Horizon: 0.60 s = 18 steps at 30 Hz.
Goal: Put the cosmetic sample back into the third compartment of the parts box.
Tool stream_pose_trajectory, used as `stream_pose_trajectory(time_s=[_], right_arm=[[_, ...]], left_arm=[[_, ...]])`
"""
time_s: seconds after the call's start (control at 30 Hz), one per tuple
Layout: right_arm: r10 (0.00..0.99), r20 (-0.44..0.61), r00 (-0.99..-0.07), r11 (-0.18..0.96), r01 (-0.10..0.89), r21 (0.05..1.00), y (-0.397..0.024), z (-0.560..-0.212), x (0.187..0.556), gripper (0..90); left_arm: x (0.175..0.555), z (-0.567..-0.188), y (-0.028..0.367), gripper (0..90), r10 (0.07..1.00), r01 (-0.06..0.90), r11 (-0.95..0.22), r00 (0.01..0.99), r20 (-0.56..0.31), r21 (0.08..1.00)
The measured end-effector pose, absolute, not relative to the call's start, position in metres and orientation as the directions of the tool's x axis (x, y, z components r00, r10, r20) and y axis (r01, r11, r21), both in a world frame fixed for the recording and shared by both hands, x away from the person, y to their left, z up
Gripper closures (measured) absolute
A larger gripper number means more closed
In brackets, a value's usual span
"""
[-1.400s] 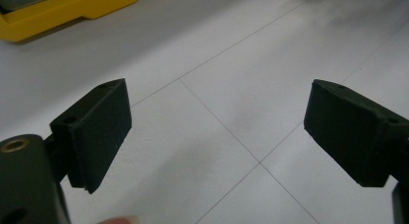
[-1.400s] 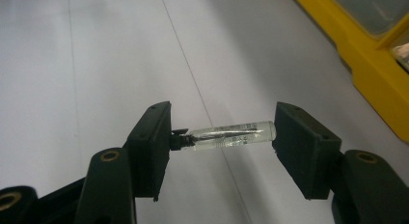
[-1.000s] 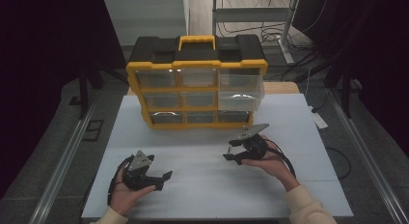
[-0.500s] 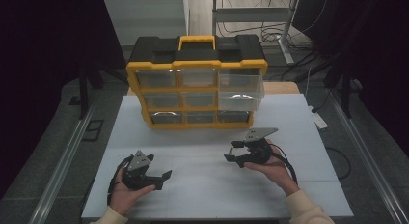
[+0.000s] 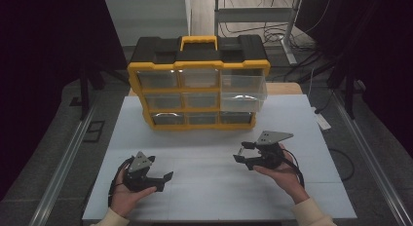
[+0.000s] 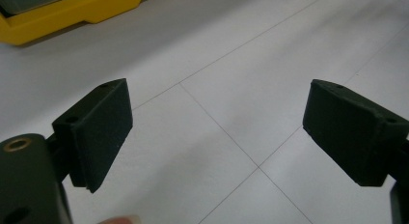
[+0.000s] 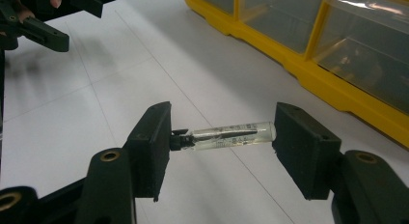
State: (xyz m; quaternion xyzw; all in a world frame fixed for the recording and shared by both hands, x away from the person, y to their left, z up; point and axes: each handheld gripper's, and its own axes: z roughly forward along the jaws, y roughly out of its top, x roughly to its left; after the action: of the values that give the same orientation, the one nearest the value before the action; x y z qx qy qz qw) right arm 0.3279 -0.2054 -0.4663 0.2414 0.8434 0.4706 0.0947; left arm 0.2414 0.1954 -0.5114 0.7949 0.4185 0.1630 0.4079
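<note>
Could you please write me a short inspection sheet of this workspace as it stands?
Surface: white tiled table, bare in front.
Job's things: yellow and black drawer organizer, top right drawer pulled out; small glass vial held lengthwise between the right tool's jaws.
Clutter: nothing seen.
Grippers: left tool open, empty, low over the table; right tool shut on the vial.
Cables: black cable trailing from the right tool.
Surroundings: dark room, metal rack with wires behind.

Both grippers are matte black plastic. The left gripper (image 5: 155,179) and right gripper (image 5: 247,154) each carry a grey three-cornered plate on top and trail a black cable. Their blocky rectangular fingers (image 6: 99,132) have small screw holes, with brass-ringed holes at the base. The sleeves (image 5: 314,212) are cream-coloured.
</note>
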Motion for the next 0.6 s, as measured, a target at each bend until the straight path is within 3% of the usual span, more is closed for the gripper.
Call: stream_pose_trajectory(time_s=[0.6], right_arm=[[0.518,0.037,-0.855,0.399,0.280,0.873,-0.214,-0.443,0.317,40.5]], left_arm=[[0.242,-0.510,0.192,11.1,0.793,0.523,-0.321,0.605,-0.077,0.790]])
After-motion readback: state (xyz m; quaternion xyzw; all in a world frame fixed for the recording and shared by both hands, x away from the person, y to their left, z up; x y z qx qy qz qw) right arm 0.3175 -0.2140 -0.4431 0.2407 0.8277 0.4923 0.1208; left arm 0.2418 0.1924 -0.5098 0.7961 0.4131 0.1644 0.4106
